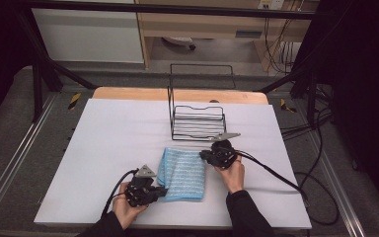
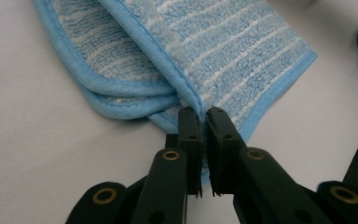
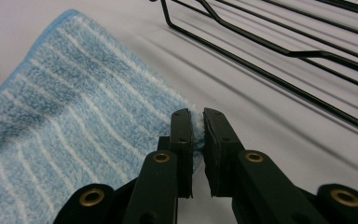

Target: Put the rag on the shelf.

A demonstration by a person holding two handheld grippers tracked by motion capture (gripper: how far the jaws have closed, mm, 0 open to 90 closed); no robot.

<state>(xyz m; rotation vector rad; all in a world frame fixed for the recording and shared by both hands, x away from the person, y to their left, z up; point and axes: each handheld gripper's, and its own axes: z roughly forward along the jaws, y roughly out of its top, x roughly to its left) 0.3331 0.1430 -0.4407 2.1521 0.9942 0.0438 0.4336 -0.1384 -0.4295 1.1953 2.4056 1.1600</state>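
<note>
Two grippers pinch one blue towel (image 1: 182,174) that lies folded on the white table (image 1: 103,148), just in front of a black wire rack (image 1: 197,122). The left gripper (image 1: 154,190) has its jaws squeezed shut on the towel's near left corner, where the thick blue edges stack up. The right gripper (image 1: 208,154) has its jaws closed on the far right corner, and only a tiny bit of fluff sits between them. That small bite looks like the weak spot. If the hands lift or pull apart too fast, I think the corner could slip out and the towel would flop down. The folds could also fall open. The rack is near the right gripper, so a swing that way might bump it.
</note>
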